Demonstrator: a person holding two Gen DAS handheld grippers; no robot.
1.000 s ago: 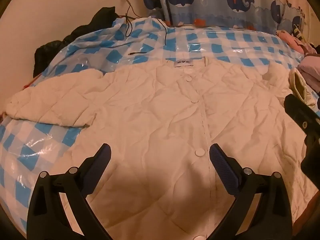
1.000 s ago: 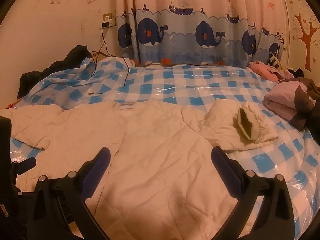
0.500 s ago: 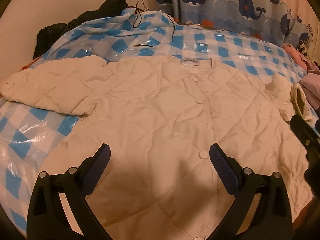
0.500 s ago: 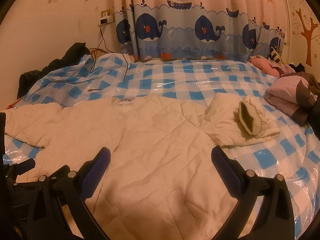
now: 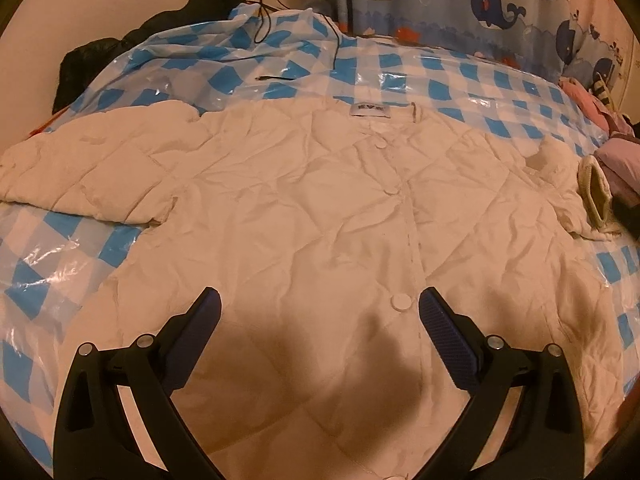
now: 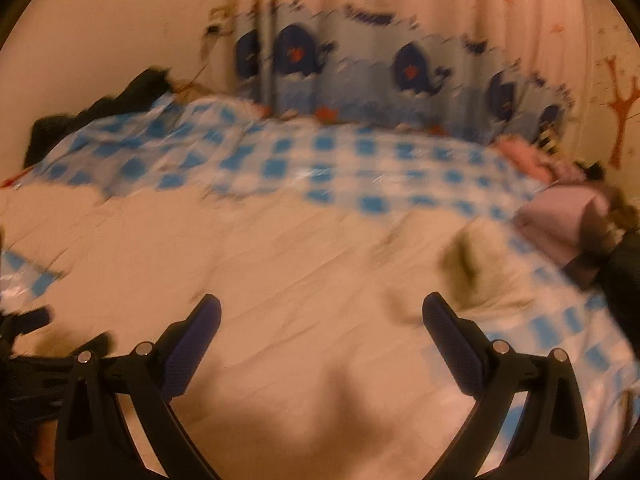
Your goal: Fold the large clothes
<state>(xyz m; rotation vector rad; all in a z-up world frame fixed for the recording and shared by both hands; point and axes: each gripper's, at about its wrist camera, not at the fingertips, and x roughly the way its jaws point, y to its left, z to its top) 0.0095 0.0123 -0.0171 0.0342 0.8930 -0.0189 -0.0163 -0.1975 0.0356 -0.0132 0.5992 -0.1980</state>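
A large cream quilted jacket lies flat, front up and buttoned, on a blue and white checked plastic sheet. Its left sleeve stretches out to the left; its right sleeve is bunched, with a knit cuff. My left gripper is open and empty above the jacket's lower front. The right wrist view is blurred: my right gripper is open and empty over the jacket, with the cuff to its right.
A dark garment lies at the back left by the wall. A black cable runs over the sheet. Folded pink and purple clothes pile at the right edge. A whale-print curtain hangs behind.
Both grippers have moved lower and closer to the jacket. The right gripper is moving fast, its view now blurred. The right gripper has left the left wrist view.
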